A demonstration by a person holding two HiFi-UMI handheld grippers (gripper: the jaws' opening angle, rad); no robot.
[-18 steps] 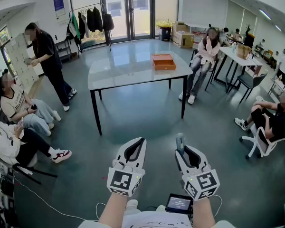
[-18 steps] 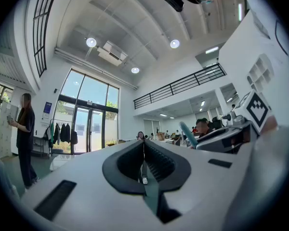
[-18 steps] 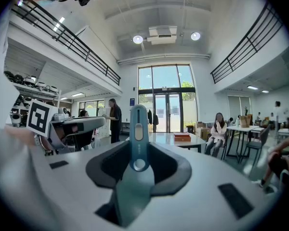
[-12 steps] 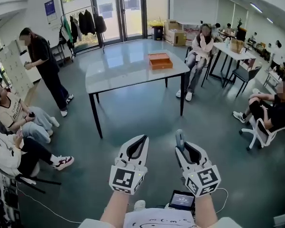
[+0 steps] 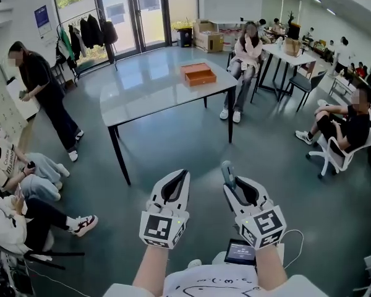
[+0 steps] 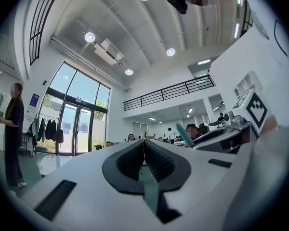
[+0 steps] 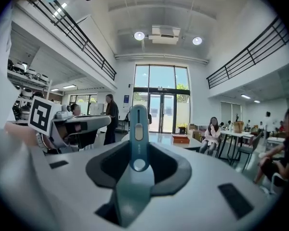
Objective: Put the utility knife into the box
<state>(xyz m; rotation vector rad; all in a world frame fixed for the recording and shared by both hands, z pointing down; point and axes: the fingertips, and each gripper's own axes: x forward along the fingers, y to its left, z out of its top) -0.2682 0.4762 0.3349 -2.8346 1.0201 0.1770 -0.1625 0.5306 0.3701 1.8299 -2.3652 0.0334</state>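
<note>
Right jaws: the right gripper (image 5: 235,186) is clenched on the utility knife (image 7: 137,137), a teal handle standing upright between the pads.
Left jaws: the left gripper (image 5: 180,179) is closed tip to tip with nothing between the jaws.
Where the knife is: in the right jaws, over the floor, well apart from the table (image 5: 142,98) and the orange box (image 5: 198,74) near the table's far edge.
Risk, slip: the knife seems gripped low on its body, with much of it standing clear of the jaws. A jolt on the way over could tilt it or work it loose.
Risk, reach: the box sits on the far side of the table, so leaning across from the near edge may fall short. The knife could then land on the glossy top beside the box.
Risk, people: a seated person (image 5: 246,47) is just beside the table's far corner near the box. Going round that side brings the knife close to them.
Risk, release: letting go with the knife upright may let it bounce off the box rim.
Hard to make out: whether the blade is out or retracted.
Hidden: the knife's lower end, buried between the pads.
Too small to tell: whether the box is open, and what, if anything, lies in it.
</note>
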